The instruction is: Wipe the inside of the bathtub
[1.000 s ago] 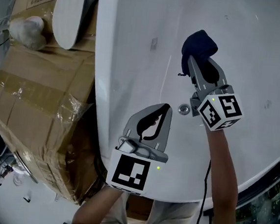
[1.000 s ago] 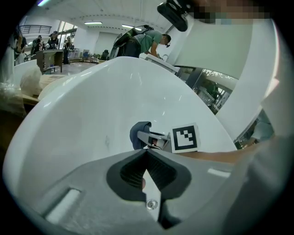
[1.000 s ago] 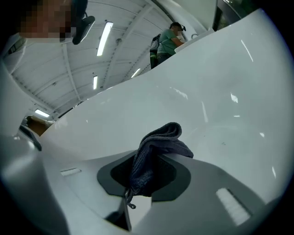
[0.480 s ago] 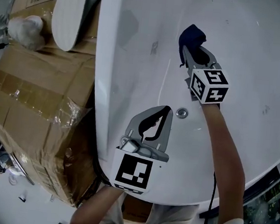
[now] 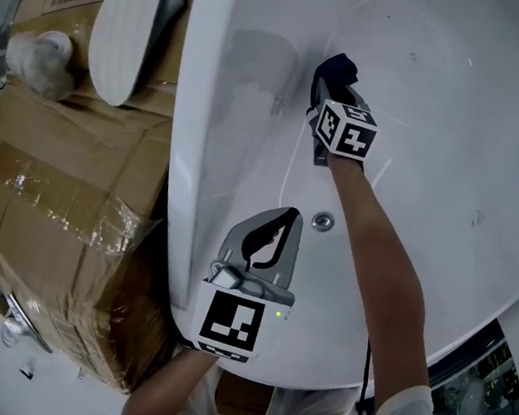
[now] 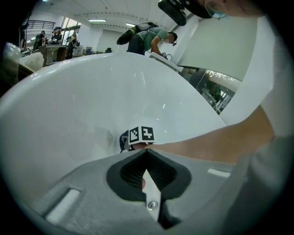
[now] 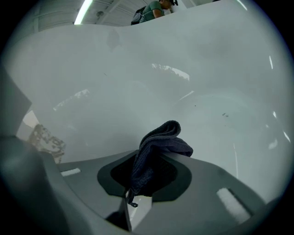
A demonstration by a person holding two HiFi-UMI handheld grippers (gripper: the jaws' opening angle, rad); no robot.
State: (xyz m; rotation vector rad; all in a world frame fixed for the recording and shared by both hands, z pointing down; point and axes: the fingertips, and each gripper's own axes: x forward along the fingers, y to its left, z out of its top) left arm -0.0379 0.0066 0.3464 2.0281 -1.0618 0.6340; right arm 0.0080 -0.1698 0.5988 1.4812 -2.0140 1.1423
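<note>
A white bathtub fills the head view. My right gripper reaches deep inside it, shut on a dark blue cloth that presses toward the left inner wall. In the right gripper view the cloth sticks up from between the closed jaws, against the white wall. My left gripper hangs over the near part of the tub, shut with nothing in it. In the left gripper view its jaws meet, and the right gripper's marker cube shows beyond them.
A chrome drain fitting sits on the tub floor between the grippers. A tape-wrapped cardboard box stands against the tub's left side, with a white oval board leaning on it. People stand in the far background.
My right gripper has moved up and to the left with the cloth, from the tub's middle toward the left inner wall. The left gripper has barely shifted.
</note>
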